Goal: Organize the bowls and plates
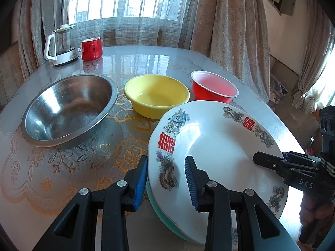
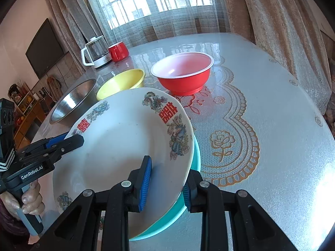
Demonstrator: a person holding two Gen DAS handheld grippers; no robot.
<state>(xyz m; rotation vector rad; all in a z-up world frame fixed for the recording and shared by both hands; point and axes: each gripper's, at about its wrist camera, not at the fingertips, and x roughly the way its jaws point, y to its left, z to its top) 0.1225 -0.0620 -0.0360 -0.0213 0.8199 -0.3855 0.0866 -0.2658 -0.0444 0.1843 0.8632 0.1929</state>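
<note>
Table (image 1: pixel 69 167), left to right: round stainless steel bowl (image 1: pixel 67 108), yellow plastic bowl (image 1: pixel 157 96), red plastic bowl (image 1: pixel 211 87). Nearest, a white porcelain plate with red characters (image 1: pixel 219 144) sits on a teal plate (image 2: pixel 180 213). Left gripper (image 1: pixel 166 182) clamps the white plate's left rim, jaws narrow. Right gripper (image 2: pixel 167 185) clamps both plates' right edge.

A plate (image 1: pixel 219 144) lies on another plate (image 1: pixel 167 215); behind stand three bowls (image 1: pixel 156 95) in a row.
</note>
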